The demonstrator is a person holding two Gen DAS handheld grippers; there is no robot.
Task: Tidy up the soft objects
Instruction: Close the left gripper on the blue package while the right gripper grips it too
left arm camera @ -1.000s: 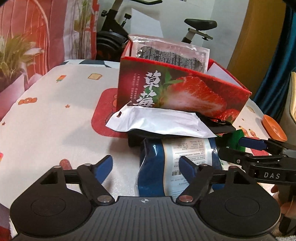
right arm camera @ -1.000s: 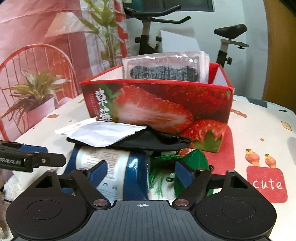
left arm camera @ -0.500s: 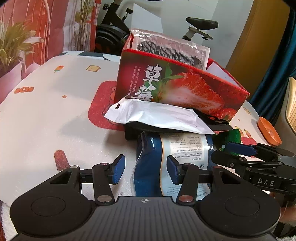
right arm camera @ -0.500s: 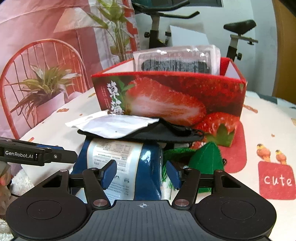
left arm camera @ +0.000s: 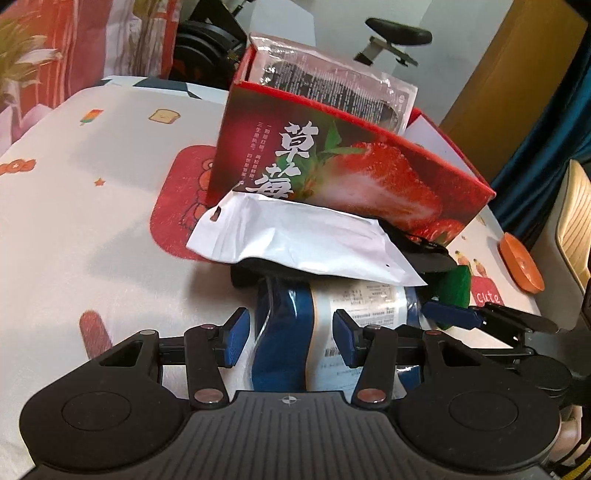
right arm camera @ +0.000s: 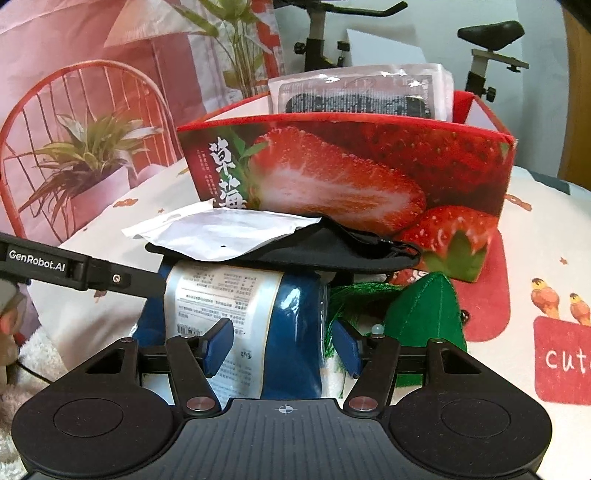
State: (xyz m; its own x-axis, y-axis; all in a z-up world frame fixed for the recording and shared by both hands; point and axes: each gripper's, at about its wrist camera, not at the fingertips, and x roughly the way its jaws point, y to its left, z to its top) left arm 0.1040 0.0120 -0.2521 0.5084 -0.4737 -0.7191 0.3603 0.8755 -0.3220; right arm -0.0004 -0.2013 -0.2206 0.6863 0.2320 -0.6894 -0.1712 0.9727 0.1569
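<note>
A blue soft pack with a white label (left arm camera: 295,332) (right arm camera: 258,306) lies on the table before a red strawberry box (left arm camera: 351,173) (right arm camera: 369,177). A white pouch (left arm camera: 295,236) (right arm camera: 221,236) and a black cloth (right arm camera: 332,247) rest on top of the pack. A green felt item (right arm camera: 424,306) (left arm camera: 456,288) lies to its right. My left gripper (left arm camera: 290,332) straddles the pack's left end, jaws partly open. My right gripper (right arm camera: 282,341) straddles the pack's right end, jaws partly open. A clear packet (left arm camera: 332,81) (right arm camera: 362,96) stands in the box.
The table wears a white printed cloth (left arm camera: 92,206) (right arm camera: 546,266). An orange dish (left arm camera: 521,266) sits at the right edge. An exercise bike (right arm camera: 332,33) and a red backdrop with plants (right arm camera: 92,110) stand behind the table.
Both grippers have moved forward and narrowed their jaws around the ends of the blue pack. The pile has not moved.
</note>
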